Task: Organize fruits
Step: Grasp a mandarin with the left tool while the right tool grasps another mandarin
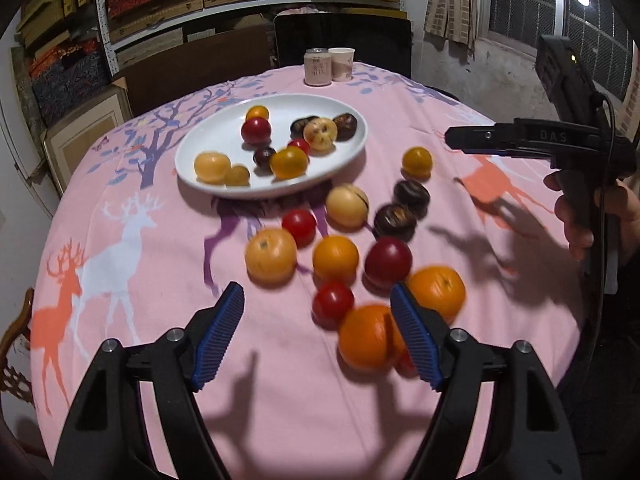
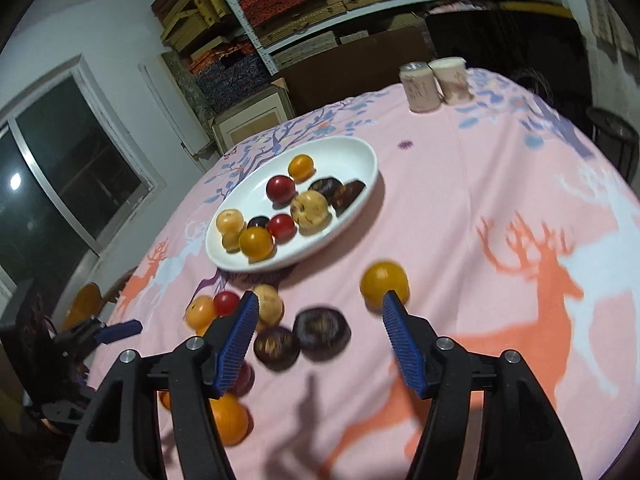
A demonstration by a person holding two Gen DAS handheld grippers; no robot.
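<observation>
Both grippers, left (image 1: 316, 312) and right (image 2: 316, 312), spread wide, empty. Loose fruit near; plate (image 1: 344, 160) far. Best to straddle one orange (image 1: 366, 338) squarely, close gently, lift clear of neighbours.

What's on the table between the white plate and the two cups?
Nothing but bare pink tablecloth. Both wrist views show that stretch between the white plate and the two cups without any fruit.
</observation>
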